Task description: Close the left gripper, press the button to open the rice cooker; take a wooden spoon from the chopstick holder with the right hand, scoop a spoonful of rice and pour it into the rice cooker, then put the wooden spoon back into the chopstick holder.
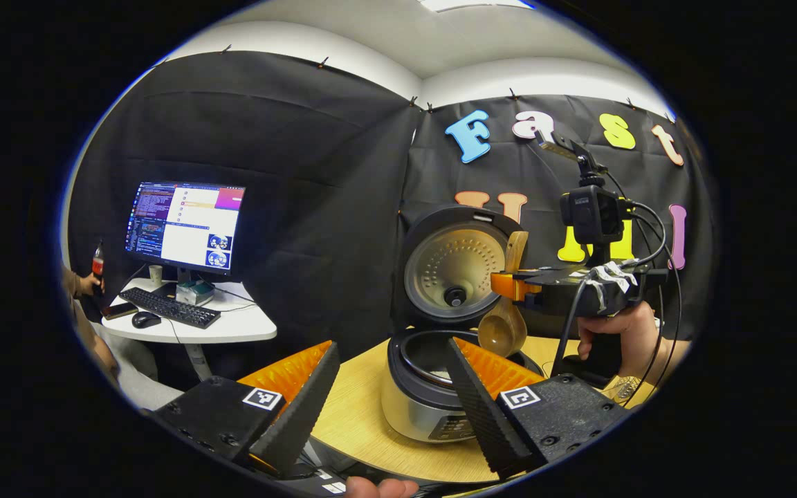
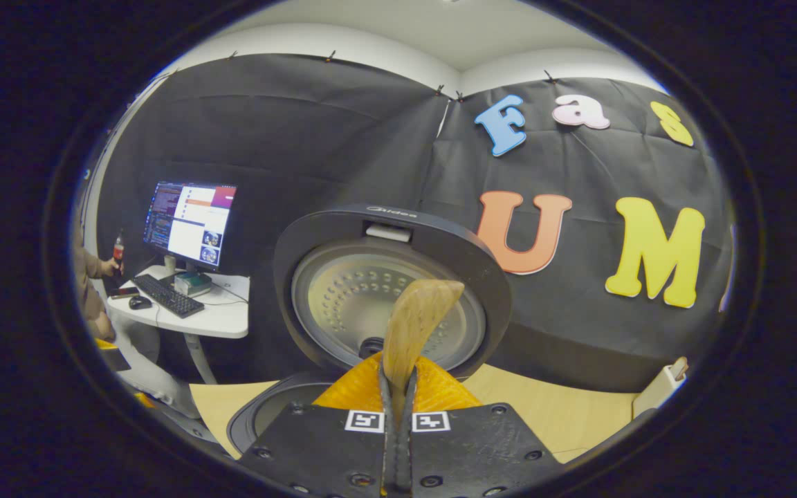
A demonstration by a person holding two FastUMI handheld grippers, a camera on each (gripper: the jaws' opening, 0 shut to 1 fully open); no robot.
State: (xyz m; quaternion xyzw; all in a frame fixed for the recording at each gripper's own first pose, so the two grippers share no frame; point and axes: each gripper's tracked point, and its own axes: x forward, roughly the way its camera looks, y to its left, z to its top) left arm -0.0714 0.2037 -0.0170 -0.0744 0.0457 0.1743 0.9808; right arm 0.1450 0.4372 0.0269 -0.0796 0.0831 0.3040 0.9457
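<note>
The rice cooker (image 1: 433, 387) stands open on the wooden table, its lid (image 1: 450, 266) raised behind the pot. A pale patch shows inside the pot. My left gripper (image 1: 391, 344) is open in front of the cooker, one finger on each side of it, holding nothing. My right gripper (image 1: 506, 283), held by a hand, hovers over the cooker's right rim, shut on the wooden spoon (image 1: 502, 332). The spoon's bowl hangs down above the pot. In the right gripper view my right gripper (image 2: 398, 377) clamps the spoon (image 2: 416, 318) in front of the lid (image 2: 391, 277).
The round wooden table (image 1: 364, 415) carries the cooker. At far left a white desk (image 1: 232, 325) holds a monitor (image 1: 184, 225), keyboard and mouse, and a person's hand there holds a bottle (image 1: 97, 266). A pale object (image 2: 661, 384) sits at the table's right edge.
</note>
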